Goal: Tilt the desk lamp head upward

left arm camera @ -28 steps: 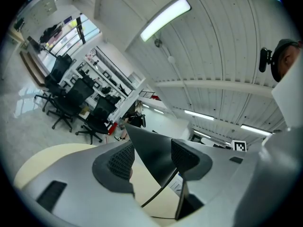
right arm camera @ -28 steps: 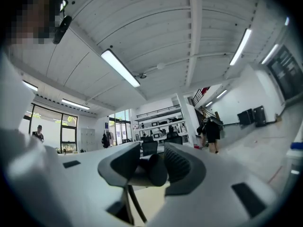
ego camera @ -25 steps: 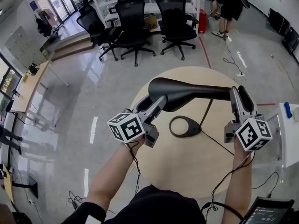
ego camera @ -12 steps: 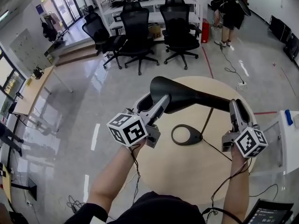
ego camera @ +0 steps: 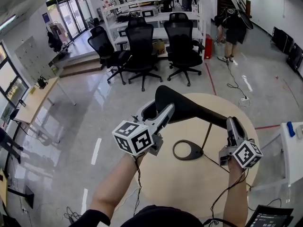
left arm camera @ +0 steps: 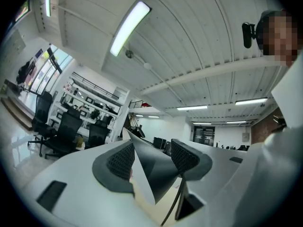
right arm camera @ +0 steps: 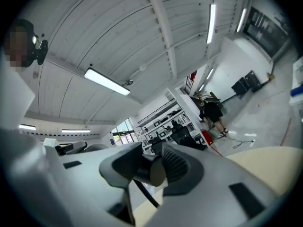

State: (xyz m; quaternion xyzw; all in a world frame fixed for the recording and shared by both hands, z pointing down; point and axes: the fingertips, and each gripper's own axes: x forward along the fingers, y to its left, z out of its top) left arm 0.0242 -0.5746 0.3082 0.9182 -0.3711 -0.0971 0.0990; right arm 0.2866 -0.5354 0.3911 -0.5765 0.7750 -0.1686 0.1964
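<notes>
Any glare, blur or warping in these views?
Head view: sharp, warped; window glare on glossy grey floor. Left gripper view: dark vignette, ceiling tube light blown white above black desk lamp head. Right gripper view: same warping, black lamp arm soft.

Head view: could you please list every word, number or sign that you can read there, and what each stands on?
No text here can be read.
Screen at lower right: lit characters, too small to read.
Purple sign by the glass doors: blurred.
Left gripper and right gripper: square marker patterns only, no letters.
</notes>
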